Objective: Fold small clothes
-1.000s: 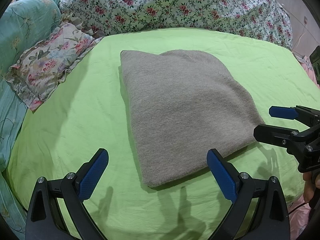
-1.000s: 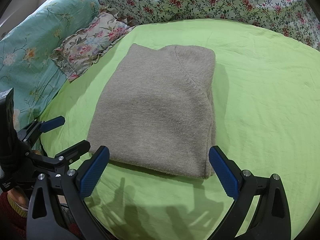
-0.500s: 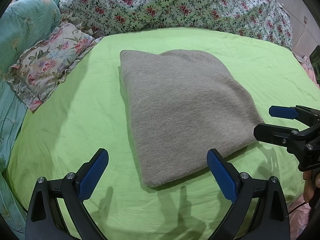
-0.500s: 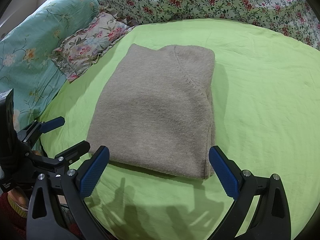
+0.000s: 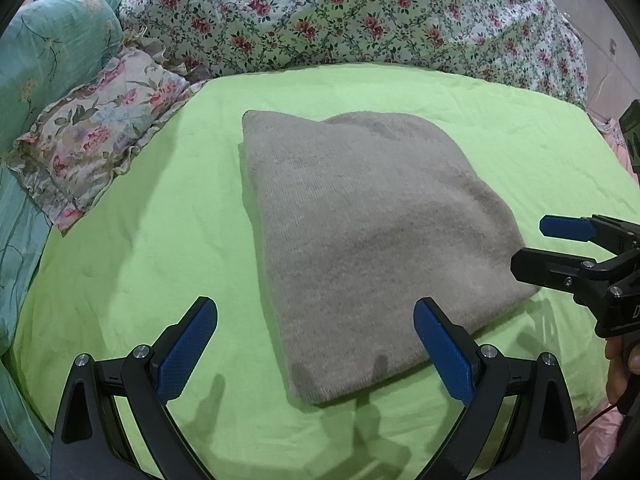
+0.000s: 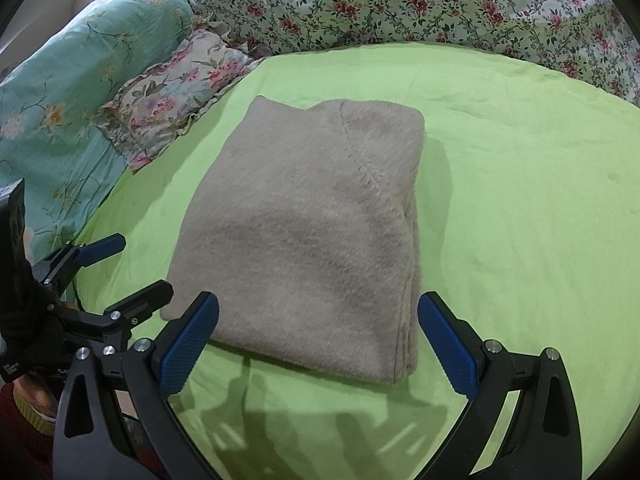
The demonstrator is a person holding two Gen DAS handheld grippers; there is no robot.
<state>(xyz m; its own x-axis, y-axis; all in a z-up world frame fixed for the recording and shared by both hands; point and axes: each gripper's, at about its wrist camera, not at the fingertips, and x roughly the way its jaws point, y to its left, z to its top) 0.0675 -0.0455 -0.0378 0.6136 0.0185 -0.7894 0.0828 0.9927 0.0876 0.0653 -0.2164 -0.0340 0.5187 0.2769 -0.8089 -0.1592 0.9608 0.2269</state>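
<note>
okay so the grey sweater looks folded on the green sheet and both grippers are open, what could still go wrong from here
1. The right side of the grey sweater shows stacked layer edges; a pinch by the right gripper might catch only the top layers and pull the fold open.
2. The left gripper is open above the sweater's near corner; dragging there could skew the fold.
3. The green sheet looks loose and wrinkled, so a low grasp might bunch it up with the sweater.
</note>
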